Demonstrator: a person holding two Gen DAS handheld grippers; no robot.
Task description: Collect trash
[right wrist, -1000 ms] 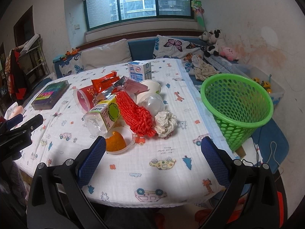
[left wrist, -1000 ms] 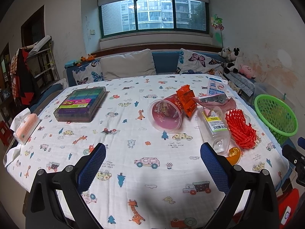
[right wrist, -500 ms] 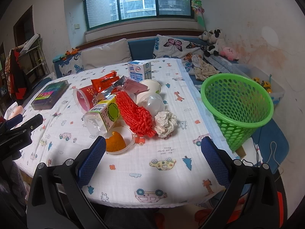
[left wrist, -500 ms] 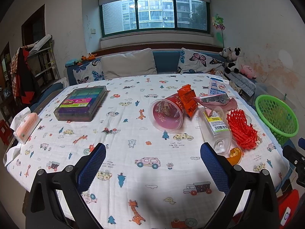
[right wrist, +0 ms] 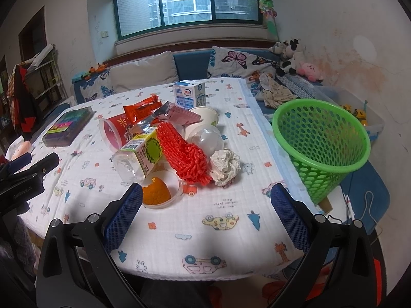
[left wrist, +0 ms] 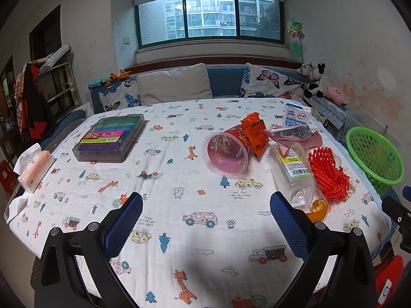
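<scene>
— Green mesh basket (right wrist: pixel 321 143), ahead and to the right of the right tool (right wrist: pixel 205 213): why there, off the worktop (right wrist: pixel 231 231) edge?

— Likely so trash drops straight in. It looks empty.

— And the trash (right wrist: pixel 179 143) itself?

— Heaped just ahead of that tool: bottle (right wrist: pixel 138 154), red netting (right wrist: pixel 185 154), crumpled paper (right wrist: pixel 226 166). A dish (right wrist: pixel 159 192) nearest holds something orange.

— Both tools?

— Left tool (left wrist: pixel 205 220) and right spread wide, holding nothing.
</scene>
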